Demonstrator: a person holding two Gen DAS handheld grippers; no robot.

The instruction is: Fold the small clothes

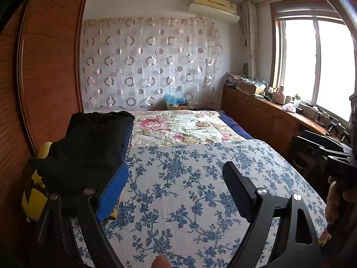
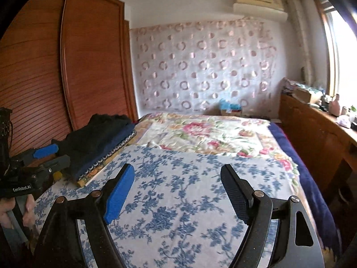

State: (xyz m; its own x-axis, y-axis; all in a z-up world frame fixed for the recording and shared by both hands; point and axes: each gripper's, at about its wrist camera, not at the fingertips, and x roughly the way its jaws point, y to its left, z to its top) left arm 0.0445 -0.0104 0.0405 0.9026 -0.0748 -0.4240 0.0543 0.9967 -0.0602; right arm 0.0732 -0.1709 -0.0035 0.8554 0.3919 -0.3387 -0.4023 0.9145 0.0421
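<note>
Black folded cloth (image 1: pixel 89 143) lies on top of a stack of folded clothes at the left side of the bed, near the brown wooden wardrobe (image 1: pixel 44 67). Under it I see dark blue pieces and a yellow one. The white bed cover with blue flowers (image 1: pixel 178 189) before me carries no loose garment that I can find.

My left claw (image 1: pixel 171 189) stands wide, with nothing between the pads. Its blue left finger is just in front of the stack, so my left hand is the nearer one. My right claw (image 2: pixel 178 192) is also wide and empty, over the flowered cover, and the stack is well apart from it, to its left. The long side of the stack runs away from me, toward the wall curtain with rings (image 1: pixel 147 62).

The right wrist view shows the stack from the side, with its layers and a patterned edge (image 2: pixel 111 156), and also my left claw beside it. The left wrist view hides these layers behind the black cloth, but it shows my right claw at the right border.

I judge that the next garment must come from elsewhere.
</note>
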